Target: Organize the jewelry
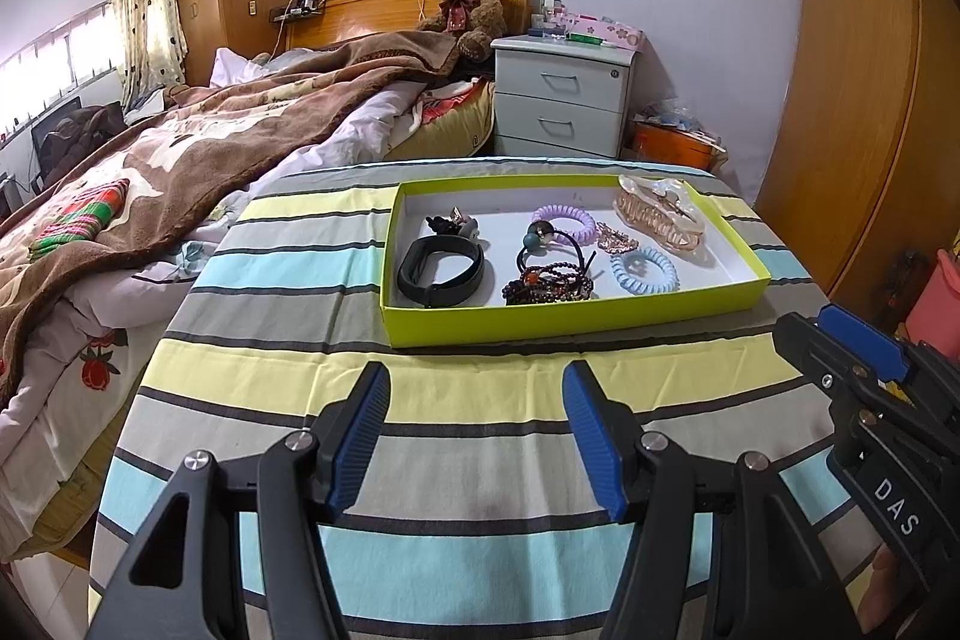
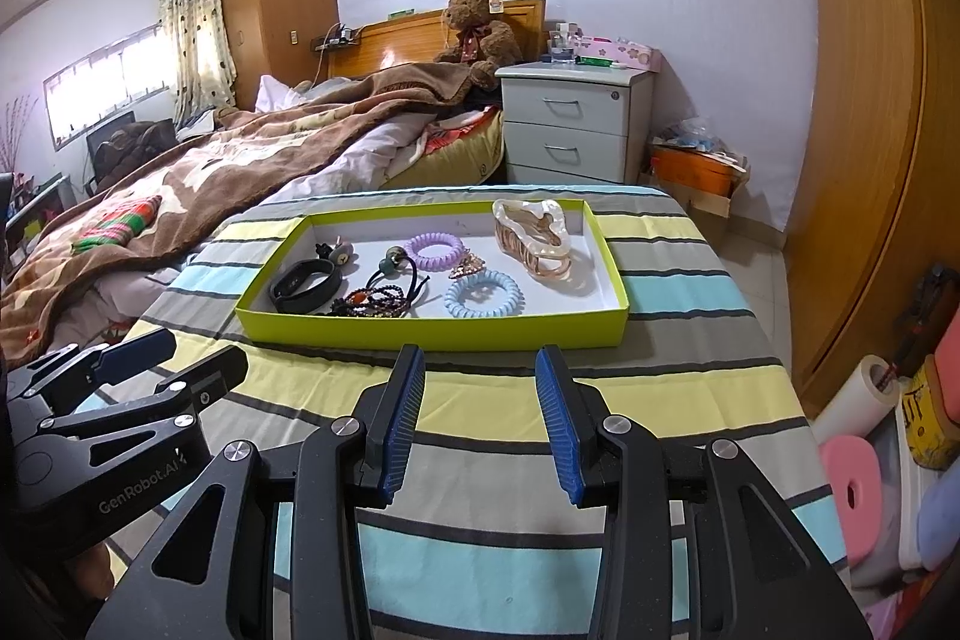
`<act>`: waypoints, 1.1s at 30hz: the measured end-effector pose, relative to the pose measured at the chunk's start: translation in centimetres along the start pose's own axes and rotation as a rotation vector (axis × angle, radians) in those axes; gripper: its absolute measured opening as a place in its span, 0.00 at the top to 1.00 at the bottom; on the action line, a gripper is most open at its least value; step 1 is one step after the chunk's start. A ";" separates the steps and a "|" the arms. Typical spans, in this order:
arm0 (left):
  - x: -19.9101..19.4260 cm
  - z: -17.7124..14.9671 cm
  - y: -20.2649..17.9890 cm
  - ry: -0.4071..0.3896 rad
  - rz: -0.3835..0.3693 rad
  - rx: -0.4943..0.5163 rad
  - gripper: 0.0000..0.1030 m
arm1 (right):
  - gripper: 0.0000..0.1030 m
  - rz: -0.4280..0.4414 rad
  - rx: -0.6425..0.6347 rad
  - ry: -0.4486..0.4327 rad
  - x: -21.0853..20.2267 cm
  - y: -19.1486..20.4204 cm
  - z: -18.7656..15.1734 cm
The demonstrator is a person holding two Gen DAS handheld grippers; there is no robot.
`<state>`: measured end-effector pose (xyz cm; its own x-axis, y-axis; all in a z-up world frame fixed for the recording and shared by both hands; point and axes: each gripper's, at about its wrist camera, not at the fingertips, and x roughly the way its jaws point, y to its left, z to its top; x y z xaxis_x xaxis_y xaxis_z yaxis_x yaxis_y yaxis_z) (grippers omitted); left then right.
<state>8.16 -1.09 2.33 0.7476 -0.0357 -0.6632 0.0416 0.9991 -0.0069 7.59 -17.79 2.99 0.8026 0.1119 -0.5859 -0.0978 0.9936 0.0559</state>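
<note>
- Nearest: left hand-held gripper (image 1: 474, 436) spread wide and empty, right hand-held gripper (image 2: 480, 424) at a narrower gap, also empty, both over the striped surface (image 1: 270, 370).
- Between fingertips and green tray (image 1: 540, 325): bare cloth, ample room for approach.
- Best entered from above, clearing the near wall.
- In the tray, apart: black band (image 1: 441, 271), bead tangle (image 1: 549, 283), blue coil tie (image 1: 645, 271), purple coil tie (image 1: 564, 220), large claw clip (image 1: 660, 211).
- Beyond the tray's far wall: surface edge close.

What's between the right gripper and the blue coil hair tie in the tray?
Only the tray's near wall. The right gripper hovers open over bare striped cloth in front of the tray, and the blue coil tie lies just behind that wall. Going over the wall from above looks clear.
</note>
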 end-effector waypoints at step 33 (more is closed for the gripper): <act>-0.1 -0.3 0.7 0.001 0.015 -0.019 0.40 | 0.62 -0.001 -0.005 0.006 0.0 0.5 -0.2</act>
